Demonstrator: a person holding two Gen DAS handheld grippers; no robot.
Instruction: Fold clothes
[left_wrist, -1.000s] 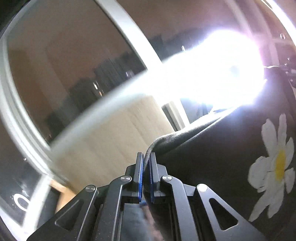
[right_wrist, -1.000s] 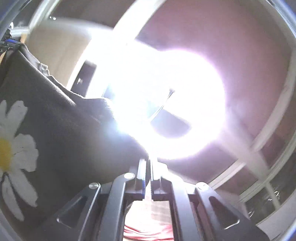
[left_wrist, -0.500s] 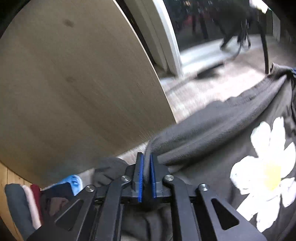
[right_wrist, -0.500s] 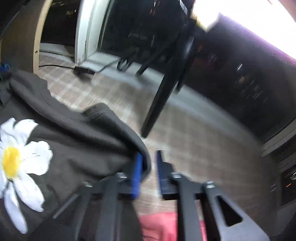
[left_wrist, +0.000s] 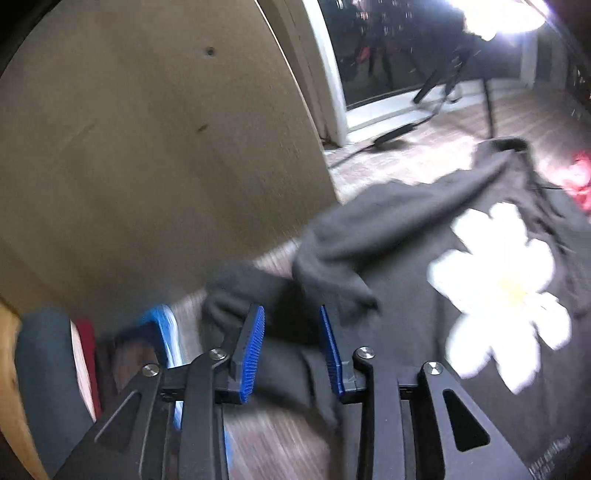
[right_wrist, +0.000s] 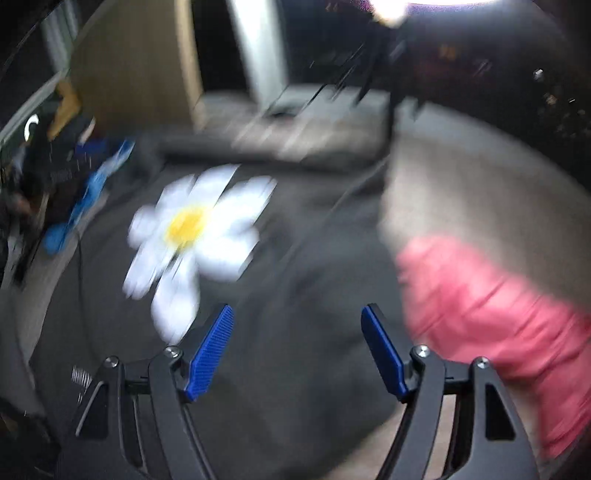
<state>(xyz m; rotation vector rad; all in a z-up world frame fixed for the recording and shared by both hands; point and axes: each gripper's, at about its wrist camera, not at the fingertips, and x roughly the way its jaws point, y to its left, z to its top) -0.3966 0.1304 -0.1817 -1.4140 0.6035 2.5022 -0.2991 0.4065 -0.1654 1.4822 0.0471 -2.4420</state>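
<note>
1. The left claw (left_wrist: 291, 347) stands partly open, blue pads either side of a bunched fold of the dark grey sweatshirt with a white daisy print (left_wrist: 424, 236), gripping nothing.
2. The right claw (right_wrist: 297, 350) gapes wide and empty above the same sweatshirt (right_wrist: 295, 369).
3. The sweatshirt lies spread on the floor (left_wrist: 406, 162).
4. A pink-red garment (right_wrist: 498, 306) lies just beside it.
5. Farther off stands a light wooden panel (left_wrist: 147, 147).

A wooden panel (left_wrist: 147, 147) walls off my left; a red garment (right_wrist: 498, 314) lies close right. The floor (left_wrist: 424, 162) ahead looks passable, though blurred.
</note>
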